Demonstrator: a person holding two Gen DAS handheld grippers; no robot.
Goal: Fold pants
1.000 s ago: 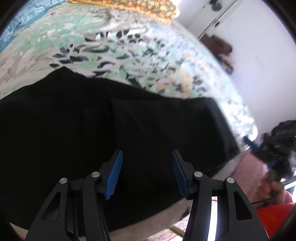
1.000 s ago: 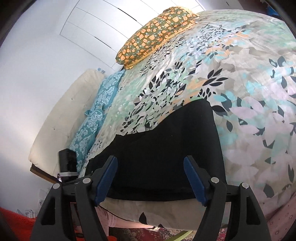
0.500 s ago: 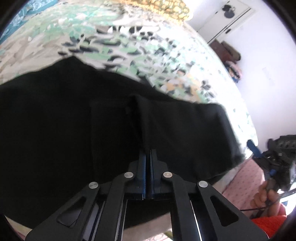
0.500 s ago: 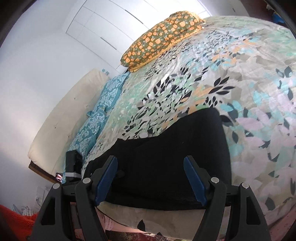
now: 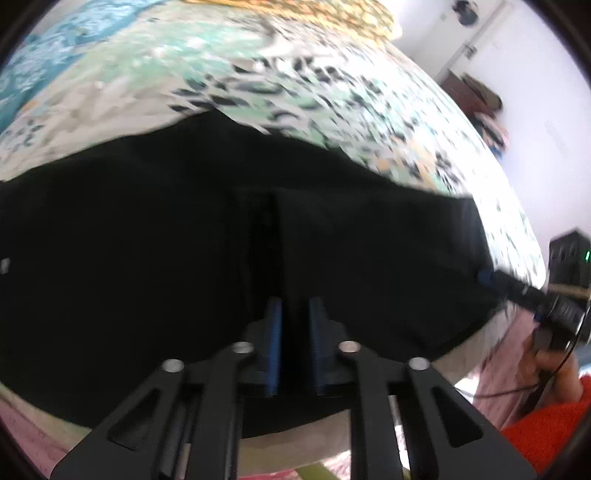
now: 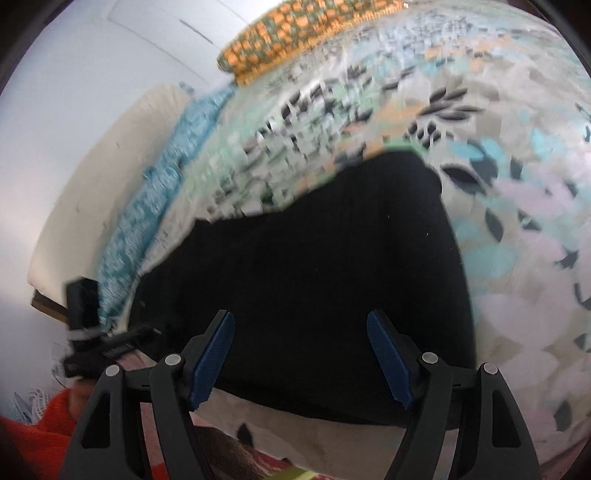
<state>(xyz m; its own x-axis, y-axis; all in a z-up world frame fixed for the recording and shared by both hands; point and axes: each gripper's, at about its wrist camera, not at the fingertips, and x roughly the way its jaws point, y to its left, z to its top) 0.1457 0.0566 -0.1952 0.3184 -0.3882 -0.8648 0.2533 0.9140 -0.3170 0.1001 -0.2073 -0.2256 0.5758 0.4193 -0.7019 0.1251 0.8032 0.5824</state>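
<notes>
While the black fabric pants (image 5: 184, 258) lie flat at the floral bedspread's (image 5: 258, 74) 6 o'clock edge, my left gripper (image 5: 293, 343), just reopening, grips nothing; right gripper (image 6: 301, 354) gapes, ready to pinch.

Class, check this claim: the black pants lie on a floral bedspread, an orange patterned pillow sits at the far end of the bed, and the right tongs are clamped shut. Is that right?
Not quite. The right tongs stand wide open over the black pants, as the right wrist view shows. The rest holds: the pants lie on the floral bedspread, with the orange patterned pillow at the far end.
</notes>
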